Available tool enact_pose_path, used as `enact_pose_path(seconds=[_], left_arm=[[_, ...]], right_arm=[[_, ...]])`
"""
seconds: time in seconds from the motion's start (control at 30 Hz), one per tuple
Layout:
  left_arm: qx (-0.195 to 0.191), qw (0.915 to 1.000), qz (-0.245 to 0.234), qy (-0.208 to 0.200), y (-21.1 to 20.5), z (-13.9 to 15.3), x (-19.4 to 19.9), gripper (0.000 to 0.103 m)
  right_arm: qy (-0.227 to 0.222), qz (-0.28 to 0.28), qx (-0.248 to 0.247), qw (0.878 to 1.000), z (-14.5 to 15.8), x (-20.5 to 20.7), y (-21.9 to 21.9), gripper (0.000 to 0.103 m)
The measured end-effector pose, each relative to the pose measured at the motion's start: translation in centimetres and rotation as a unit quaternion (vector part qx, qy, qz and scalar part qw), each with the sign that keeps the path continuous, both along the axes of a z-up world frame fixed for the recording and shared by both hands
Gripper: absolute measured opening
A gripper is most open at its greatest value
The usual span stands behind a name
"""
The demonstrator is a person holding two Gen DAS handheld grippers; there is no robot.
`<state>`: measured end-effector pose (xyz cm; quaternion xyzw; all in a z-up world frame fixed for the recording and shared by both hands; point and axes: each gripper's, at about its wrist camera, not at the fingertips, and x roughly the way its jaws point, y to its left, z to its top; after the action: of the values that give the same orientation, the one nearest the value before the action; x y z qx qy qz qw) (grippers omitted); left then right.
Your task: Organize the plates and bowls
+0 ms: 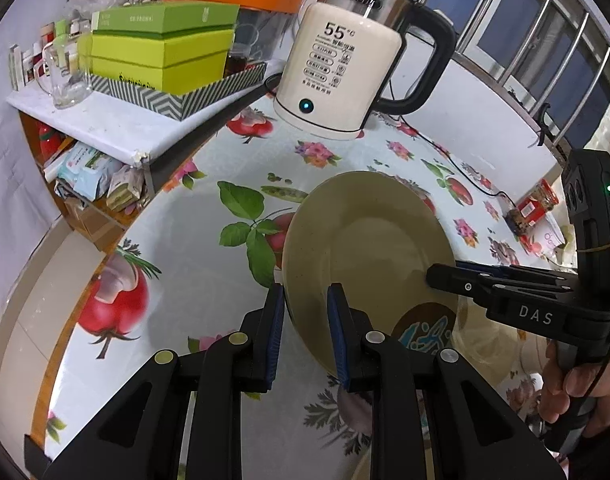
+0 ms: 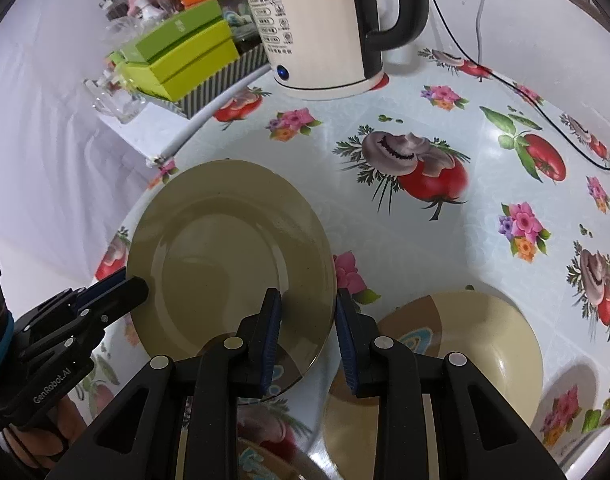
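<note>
Your left gripper [image 1: 305, 312] has its two blue pads pinched on the near edge of the plate [image 1: 369, 240]. Your right gripper [image 2: 307, 320] pinches the same tan plate on its other side, with the rim between its pads. Both grips look tight on the plate, and it sits tilted above the flowery tablecloth [image 2: 445, 240], held at both sides.

Just under your right gripper, a cream bowl [image 2: 485, 344] with a brown and blue pattern rests on the cloth. Part of another patterned dish [image 2: 261, 460] shows below the plate, close to you.

Farther out past the plate stands a white kettle [image 1: 345, 72] with a black handle. Beside it, on a white shelf [image 1: 117, 120], green boxes [image 1: 165, 52] sit stacked in a striped tray [image 1: 177, 98].
</note>
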<state>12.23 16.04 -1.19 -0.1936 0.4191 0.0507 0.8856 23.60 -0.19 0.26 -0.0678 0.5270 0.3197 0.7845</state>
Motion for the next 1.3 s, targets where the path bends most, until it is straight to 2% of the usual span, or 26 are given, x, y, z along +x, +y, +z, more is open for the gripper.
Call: enact_pose_path(seconds=[0.33, 0.73, 1.3], left_arm=[[0.012, 0.9998, -0.014, -0.003, -1.8, 1.4, -2.8, 0.023], [0.021, 0.9989, -0.042, 0.007, -5.6, 1.7, -7.0, 0.023], [0.026, 0.9963, -0.074, 0.035, -8.9, 0.3, -10.8, 0.023]], right_arm=[[-0.002, -0.001, 0.001, 1.0, 1.5, -3.4, -1.8, 0.027], [-0.004, -0.018, 0.001, 1.0, 2.0, -8.7, -5.7, 0.027], [0.008, -0.04, -0.009, 0.999, 0.4, -13.5, -9.1, 0.027]])
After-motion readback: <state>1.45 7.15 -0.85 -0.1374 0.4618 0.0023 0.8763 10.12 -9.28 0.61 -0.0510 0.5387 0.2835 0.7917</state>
